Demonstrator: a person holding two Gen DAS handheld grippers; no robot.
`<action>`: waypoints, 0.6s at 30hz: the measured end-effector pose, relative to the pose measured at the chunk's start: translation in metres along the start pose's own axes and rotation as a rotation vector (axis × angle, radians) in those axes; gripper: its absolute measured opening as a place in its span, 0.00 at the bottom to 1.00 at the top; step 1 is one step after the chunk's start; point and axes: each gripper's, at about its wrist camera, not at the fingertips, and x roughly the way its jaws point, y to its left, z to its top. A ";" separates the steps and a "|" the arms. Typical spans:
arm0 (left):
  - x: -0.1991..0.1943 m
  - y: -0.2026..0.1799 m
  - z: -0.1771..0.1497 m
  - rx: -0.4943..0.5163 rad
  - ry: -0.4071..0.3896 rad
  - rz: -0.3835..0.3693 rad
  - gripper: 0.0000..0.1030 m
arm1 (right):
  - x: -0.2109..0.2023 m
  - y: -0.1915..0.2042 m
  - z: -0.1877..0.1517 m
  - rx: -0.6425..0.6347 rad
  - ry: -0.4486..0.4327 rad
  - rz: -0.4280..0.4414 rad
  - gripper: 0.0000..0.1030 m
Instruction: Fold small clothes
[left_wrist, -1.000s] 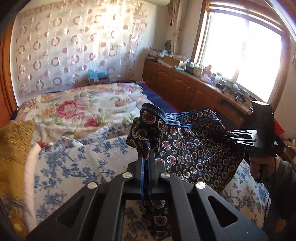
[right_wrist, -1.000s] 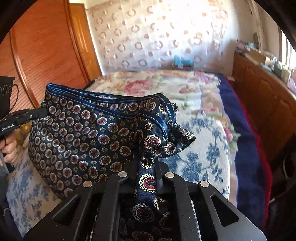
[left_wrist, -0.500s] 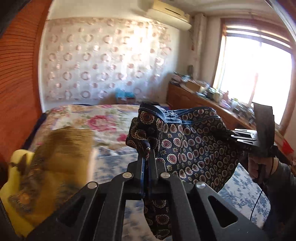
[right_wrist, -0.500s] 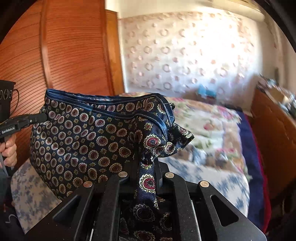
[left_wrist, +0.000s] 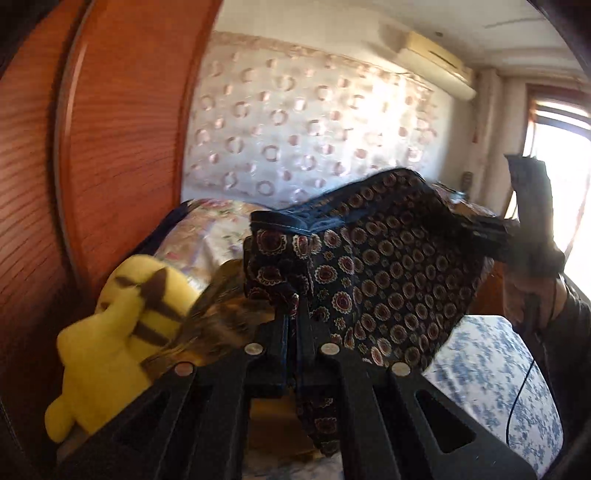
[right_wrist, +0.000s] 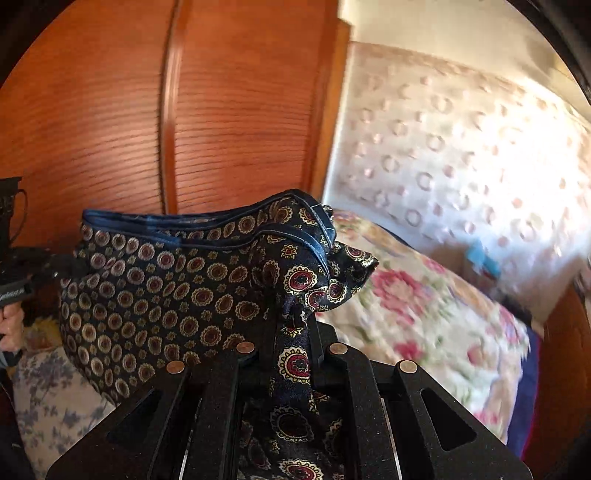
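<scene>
Wood-panelled wardrobe (right_wrist: 110, 110) looming at ten o'clock; we're holding patterned shorts (right_wrist: 177, 288) aloft, left gripper (left_wrist: 291, 317) and right gripper (right_wrist: 291, 332) both clamping waistband corners. Next: lowering flat onto bed (right_wrist: 424, 314).

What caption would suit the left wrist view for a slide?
Both grippers, left gripper and right gripper, hold patterned navy shorts stretched above the bed, yellow plush toy alongside.

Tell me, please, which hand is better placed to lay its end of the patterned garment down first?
Probably the right gripper: blue-floral bedding lies below it, while the left gripper sits beside the yellow plush toy and gold cushion.
</scene>
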 end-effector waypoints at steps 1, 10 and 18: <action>0.003 0.007 -0.004 -0.014 0.008 0.006 0.00 | 0.014 0.007 0.007 -0.020 0.007 0.007 0.06; 0.004 0.025 -0.033 -0.057 0.050 0.039 0.00 | 0.111 0.052 0.044 -0.161 0.057 0.075 0.06; 0.000 0.025 -0.047 -0.052 0.089 0.098 0.04 | 0.136 0.054 0.058 -0.104 0.058 0.039 0.40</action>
